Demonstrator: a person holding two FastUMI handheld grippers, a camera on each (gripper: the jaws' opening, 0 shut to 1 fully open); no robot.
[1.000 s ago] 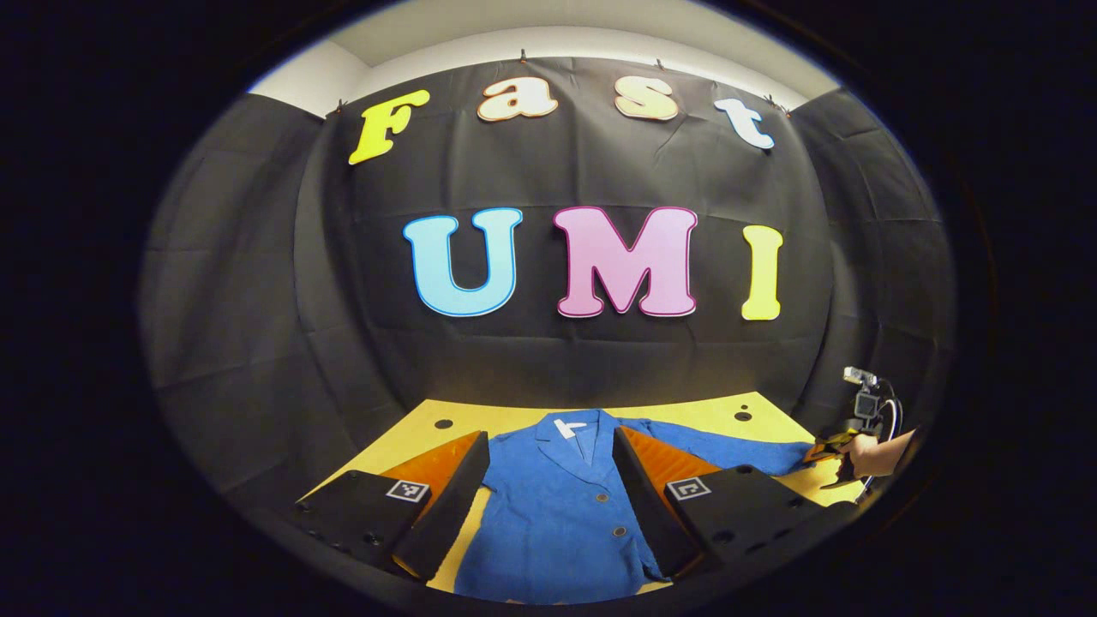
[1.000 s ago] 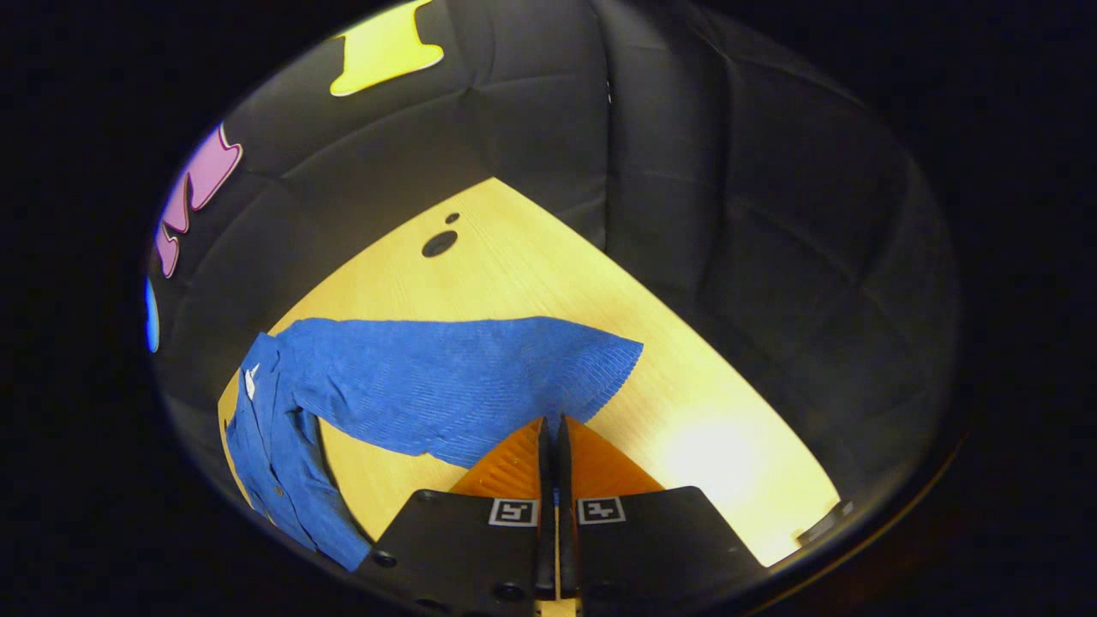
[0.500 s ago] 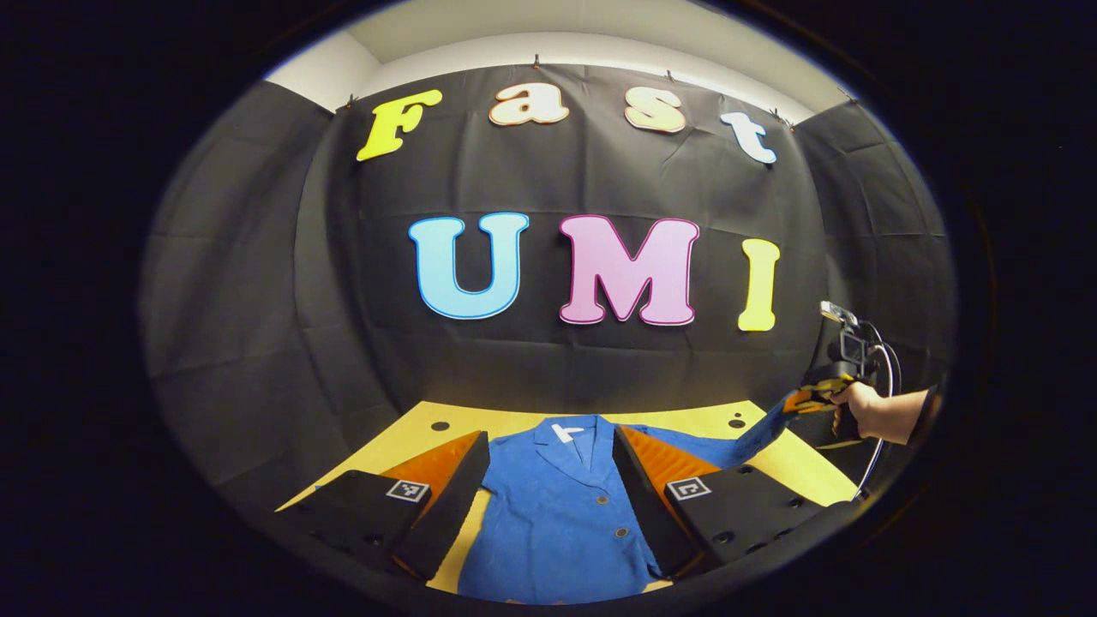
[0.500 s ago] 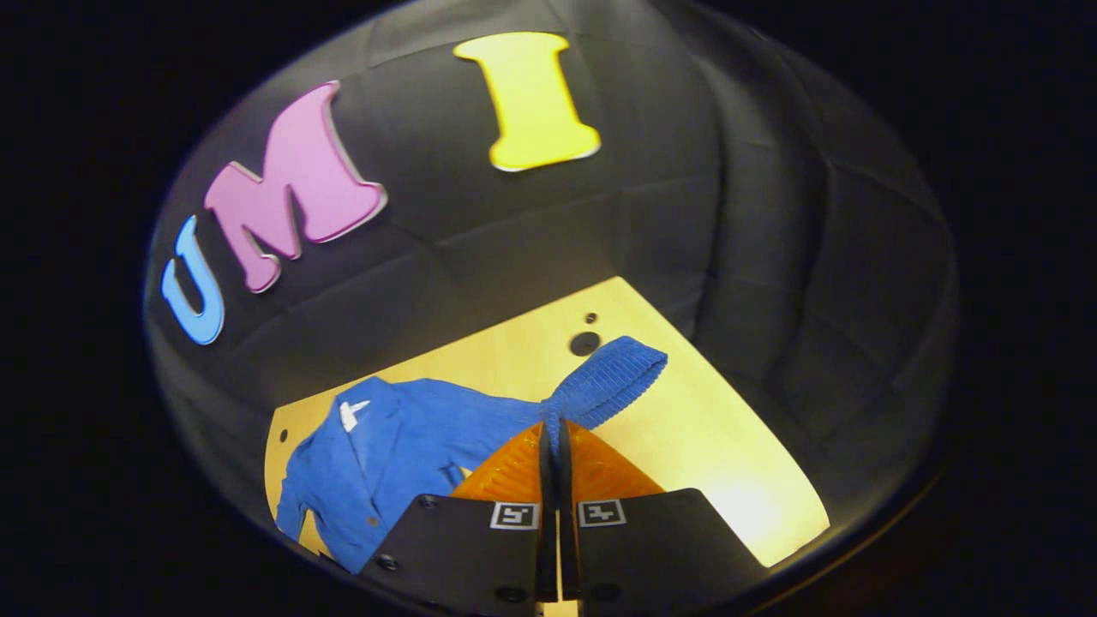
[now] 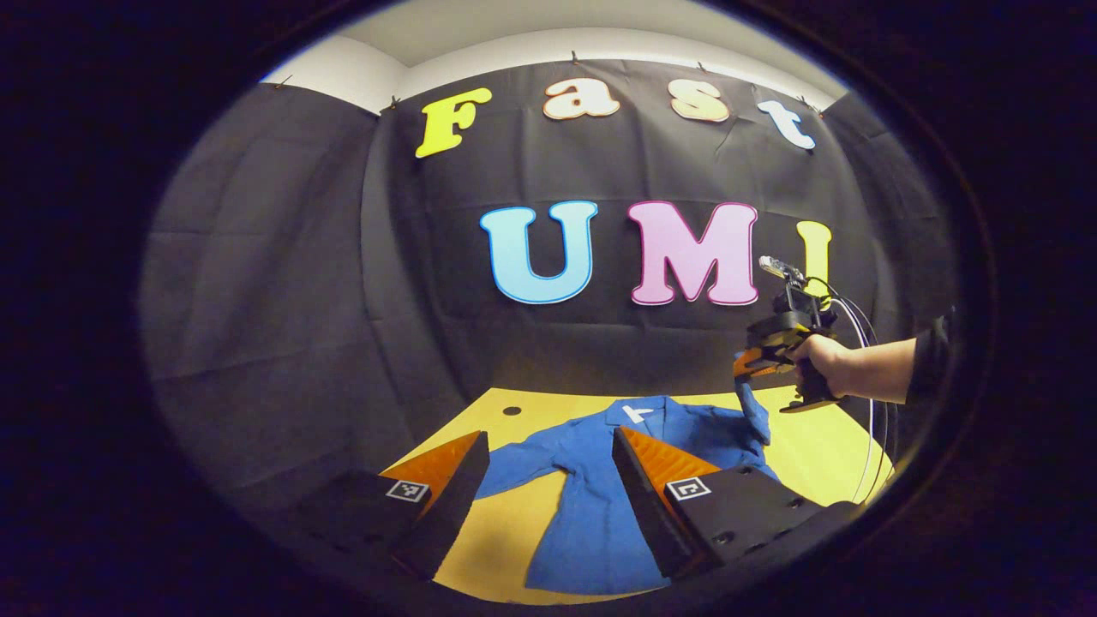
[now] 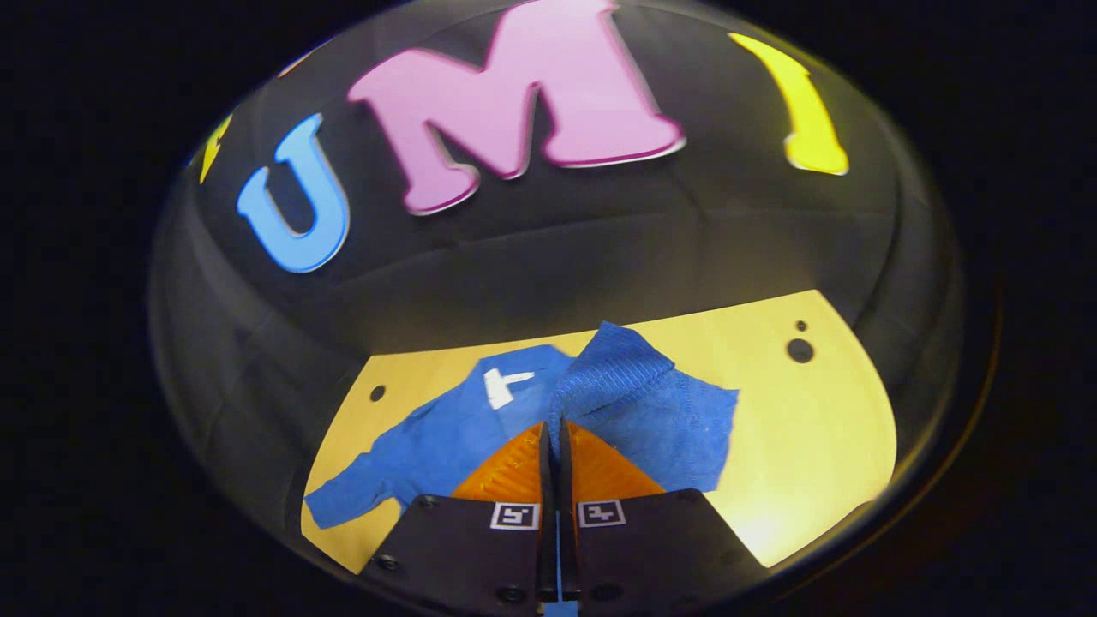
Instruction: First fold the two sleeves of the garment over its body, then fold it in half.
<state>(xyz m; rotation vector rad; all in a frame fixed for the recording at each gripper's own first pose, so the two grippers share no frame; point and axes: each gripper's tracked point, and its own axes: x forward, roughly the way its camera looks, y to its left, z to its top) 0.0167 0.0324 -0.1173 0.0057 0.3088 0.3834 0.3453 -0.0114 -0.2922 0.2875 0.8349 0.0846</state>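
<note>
Blue woven cloth, the garment, lies front-up on the yellow desk with its collar toward the back edge.

Left: the left sleeve lies flat, stretched toward the desk's left edge and not yet folded. The left gripper hangs above the near edge with its fingers spread wide apart, grasping nothing; in the left gripper view the garment's body shows in the gap between them, untouched.

Right: the right gripper has its fingers clenched on the cuff end of the right sleeve, a strip of blue cloth running between them. In the left gripper view a hand holds that gripper raised above the desk, the sleeve hanging from it down to the shoulder.

Judgement: the step in hand is the first sleeve fold. It would go best if the cuff were carried low across the chest so the crease forms at the shoulder seam, then laid flat before the fingers part. Lifting too high risks dragging the body off its place.
</note>
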